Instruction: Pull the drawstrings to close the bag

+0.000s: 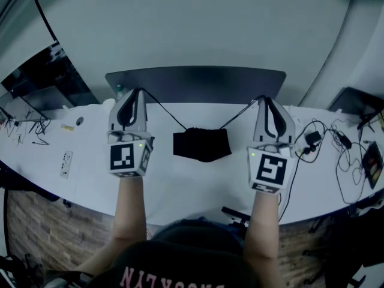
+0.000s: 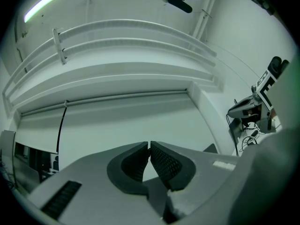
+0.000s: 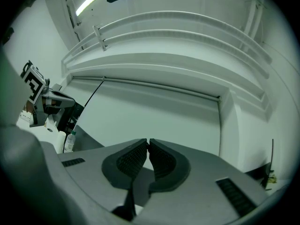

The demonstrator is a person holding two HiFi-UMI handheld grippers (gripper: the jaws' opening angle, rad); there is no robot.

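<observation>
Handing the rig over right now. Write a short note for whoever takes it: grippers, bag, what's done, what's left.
Left gripper: shut on the left drawstring, raised above the table.
Right gripper: shut on the right drawstring, raised likewise.
Black drawstring bag: lies on the white table between the grippers, with both cords running tight from its top.
Done: both cords are pinched and drawn outward.
Left: the head view doesn't show whether the mouth is fully cinched. If it isn't, pull further apart, then release.

Dim, greenish, fisheye-warped frames; ceiling strip light (image 2: 44, 3) glare, dark vignetted corners.
</observation>
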